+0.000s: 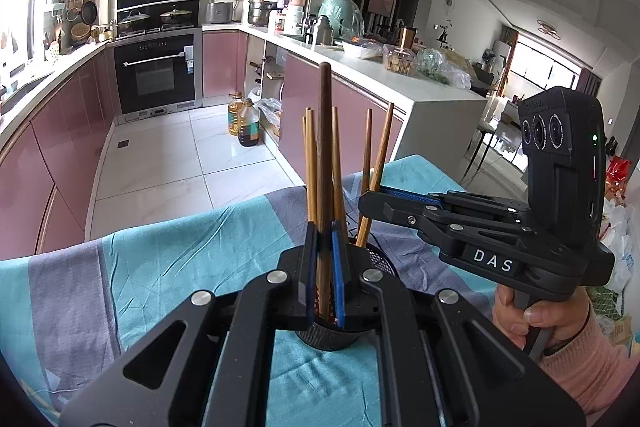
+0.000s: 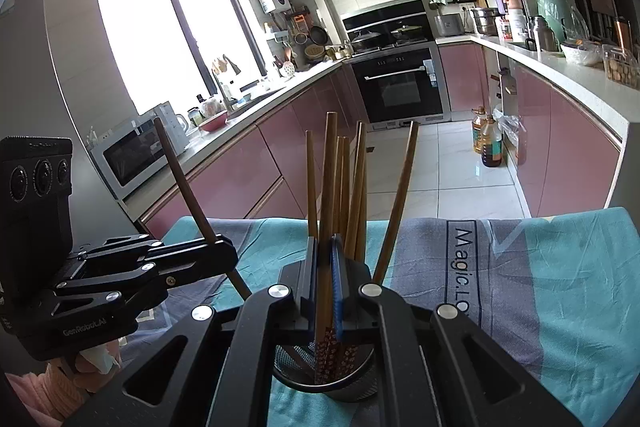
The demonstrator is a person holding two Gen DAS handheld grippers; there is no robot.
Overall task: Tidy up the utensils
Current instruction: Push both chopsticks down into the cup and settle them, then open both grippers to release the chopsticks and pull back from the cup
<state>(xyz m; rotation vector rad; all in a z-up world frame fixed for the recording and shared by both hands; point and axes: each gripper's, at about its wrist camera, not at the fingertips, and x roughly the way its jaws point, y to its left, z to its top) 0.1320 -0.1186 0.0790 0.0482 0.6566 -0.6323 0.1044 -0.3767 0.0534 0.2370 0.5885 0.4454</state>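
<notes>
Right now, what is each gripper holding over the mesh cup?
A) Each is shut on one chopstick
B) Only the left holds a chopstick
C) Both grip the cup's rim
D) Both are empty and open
A: the left gripper is clamped on a dark chopstick, and the right gripper is clamped on a lighter chopstick, both above the mesh cup.

Your chopsticks [image 2: 352,187] stand in the mesh holder [image 2: 352,387] on the cloth [image 2: 540,287], left gripper [image 2: 224,251] left of it.

Bright window [image 2: 160,39] glare, fisheye-warped edges
</notes>
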